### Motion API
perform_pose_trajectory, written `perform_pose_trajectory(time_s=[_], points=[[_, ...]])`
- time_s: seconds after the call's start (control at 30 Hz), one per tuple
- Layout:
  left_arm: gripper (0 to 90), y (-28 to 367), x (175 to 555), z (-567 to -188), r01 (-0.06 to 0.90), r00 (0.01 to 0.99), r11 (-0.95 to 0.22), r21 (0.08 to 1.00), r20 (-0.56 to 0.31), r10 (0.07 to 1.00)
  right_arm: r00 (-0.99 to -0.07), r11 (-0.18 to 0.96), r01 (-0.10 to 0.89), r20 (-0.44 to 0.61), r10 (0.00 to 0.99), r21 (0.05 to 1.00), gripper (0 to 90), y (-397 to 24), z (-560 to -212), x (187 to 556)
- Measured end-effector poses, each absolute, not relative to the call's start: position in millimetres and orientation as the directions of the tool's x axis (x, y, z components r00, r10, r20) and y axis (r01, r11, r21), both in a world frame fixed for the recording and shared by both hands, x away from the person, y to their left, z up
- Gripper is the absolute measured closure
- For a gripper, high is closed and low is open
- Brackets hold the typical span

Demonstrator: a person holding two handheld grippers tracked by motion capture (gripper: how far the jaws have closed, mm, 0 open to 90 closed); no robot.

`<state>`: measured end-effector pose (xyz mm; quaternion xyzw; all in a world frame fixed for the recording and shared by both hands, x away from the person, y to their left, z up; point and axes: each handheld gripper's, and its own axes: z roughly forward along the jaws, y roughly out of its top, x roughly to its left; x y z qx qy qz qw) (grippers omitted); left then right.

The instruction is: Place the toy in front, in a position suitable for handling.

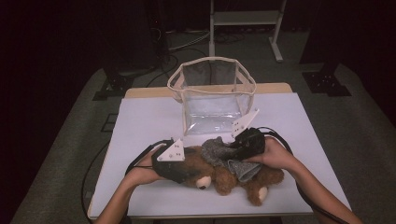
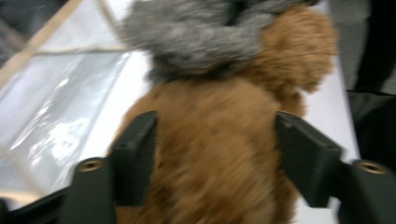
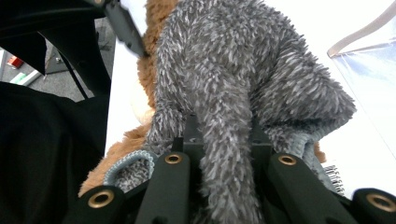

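A brown teddy bear point(image 1: 219, 175) lies on its side on the white surface point(image 1: 149, 121), close to the person. The left gripper point(image 2: 215, 154) straddles the bear's body, its jaws spread with fur between them. The right gripper point(image 3: 224, 154), just beside it, is clamped on a fuzzy grey garment point(image 3: 243, 84) on the bear. Beyond both grippers stands a clear bag point(image 1: 212, 93).

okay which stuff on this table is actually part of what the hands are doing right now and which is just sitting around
In use:
- brown teddy bear, between the left gripper jaws
- grey fuzzy garment, pinched by the right gripper

Lying about:
- clear bag, standing open behind the bear
- metal stand on the floor beyond the table
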<state>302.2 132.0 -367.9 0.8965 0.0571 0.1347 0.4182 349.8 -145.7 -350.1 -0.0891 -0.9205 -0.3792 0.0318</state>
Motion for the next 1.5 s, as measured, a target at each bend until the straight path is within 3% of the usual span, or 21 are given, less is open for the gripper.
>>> perform_pose_trajectory(time_s=[0.07,0.23,0.4,0.67,1.13,1.33,1.5], points=[[27.2,136,304,-368,0.006,0.958,-0.637,0.771,0.178,0.224,-0.983,0.697,0.186,0.122,0.14,0.692,75.6,-146,-350,349],[43.9,138,306,-378,0.042,0.966,-0.625,0.779,0.129,0.226,-0.985,0.708,0.174,0.111,0.135,0.684,75.6,-141,-345,350],[47.9,133,305,-378,0.028,0.968,-0.626,0.779,0.136,0.213,-0.993,0.721,0.116,0.079,0.085,0.683,75.6,-120,-337,349],[48.2,136,303,-382,0.036,0.968,-0.607,0.794,0.123,0.219,-0.996,0.72,0.089,0.084,0.043,0.688,75.6,-91,-340,350],[48.0,136,302,-380,0.029,0.97,-0.614,0.788,0.127,0.208,-0.976,0.693,0.208,0.095,0.198,0.69,75.5,-167,-341,353],[34.9,123,308,-365,0.015,0.968,-0.628,0.778,0.147,0.205,-0.978,0.689,0.198,0.09,0.19,0.697,75.5,-163,-347,346],[41.4,109,313,-369,0.019,0.978,-0.668,0.744,0.124,0.166,-0.981,0.698,0.178,0.068,0.182,0.694,75.5,-163,-345,343]])
